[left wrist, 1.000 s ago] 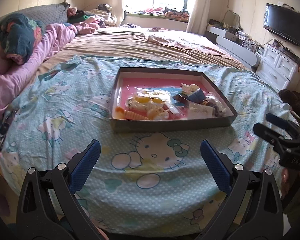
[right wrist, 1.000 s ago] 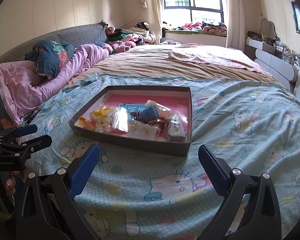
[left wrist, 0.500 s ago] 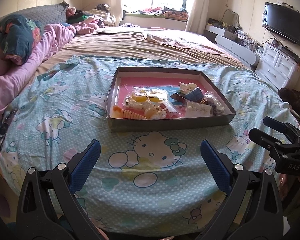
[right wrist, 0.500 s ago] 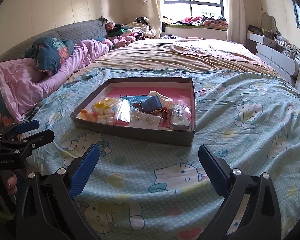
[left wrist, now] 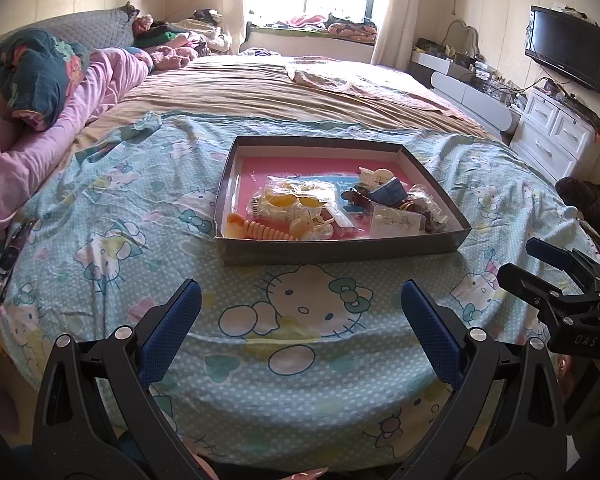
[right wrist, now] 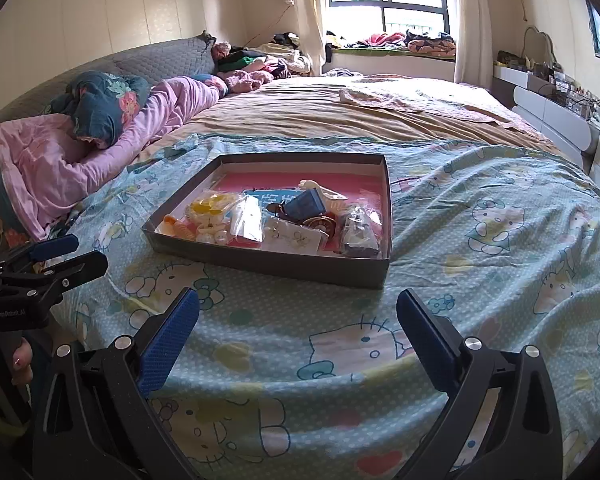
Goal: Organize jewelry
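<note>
A shallow grey box (left wrist: 340, 249) with a pink floor lies on the Hello Kitty bedspread, also in the right wrist view (right wrist: 268, 261). It holds jewelry and hair items: an orange spiral clip (left wrist: 260, 230), yellow pieces in a clear bag (left wrist: 296, 199), a small blue box (left wrist: 388, 192), a white earring card (right wrist: 296, 237) and a dark bagged item (right wrist: 358, 233). My left gripper (left wrist: 300, 308) is open and empty, short of the box's near wall. My right gripper (right wrist: 298, 312) is open and empty, near the box's front right corner.
Pink and floral bedding (left wrist: 40, 92) is piled at the left. A tan sheet (left wrist: 280, 88) covers the far bed. White drawers (left wrist: 556, 136) and a TV (left wrist: 566, 54) stand at the right. The bed edge is just below both grippers.
Both grippers have moved a little closer to the box, and it sits larger and lower in both views. Both stay open and empty.
</note>
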A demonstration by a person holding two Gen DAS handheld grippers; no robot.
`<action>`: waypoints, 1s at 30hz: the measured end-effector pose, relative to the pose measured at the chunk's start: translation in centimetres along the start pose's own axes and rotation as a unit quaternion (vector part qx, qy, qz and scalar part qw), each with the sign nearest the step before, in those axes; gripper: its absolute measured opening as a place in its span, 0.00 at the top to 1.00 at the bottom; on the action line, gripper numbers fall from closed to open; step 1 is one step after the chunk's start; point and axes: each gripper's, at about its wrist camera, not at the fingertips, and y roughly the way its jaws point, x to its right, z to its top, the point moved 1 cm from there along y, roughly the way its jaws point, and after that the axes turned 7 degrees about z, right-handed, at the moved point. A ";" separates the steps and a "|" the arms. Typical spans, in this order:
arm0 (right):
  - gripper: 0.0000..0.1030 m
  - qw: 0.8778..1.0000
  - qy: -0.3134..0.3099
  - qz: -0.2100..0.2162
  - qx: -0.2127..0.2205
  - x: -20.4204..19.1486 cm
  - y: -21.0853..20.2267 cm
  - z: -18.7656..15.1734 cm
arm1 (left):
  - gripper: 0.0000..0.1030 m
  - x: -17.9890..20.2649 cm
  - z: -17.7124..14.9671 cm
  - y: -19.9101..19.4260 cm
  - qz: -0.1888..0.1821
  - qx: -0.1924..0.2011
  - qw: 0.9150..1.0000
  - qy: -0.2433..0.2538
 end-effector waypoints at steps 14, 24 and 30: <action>0.05 1.000 0.001 -0.001 -0.002 0.0 -0.1 -0.1 | 0.09 -0.1 0.1 -0.2 0.002 0.000 1.000 0.000; 0.05 1.000 0.000 -0.001 -0.001 -0.1 -0.1 -0.1 | 0.09 -0.1 0.1 -0.1 0.001 0.000 1.000 0.000; 0.04 1.000 0.000 -0.001 -0.002 -0.1 -0.1 -0.2 | 0.09 -0.2 0.1 -0.1 0.001 0.000 1.000 0.000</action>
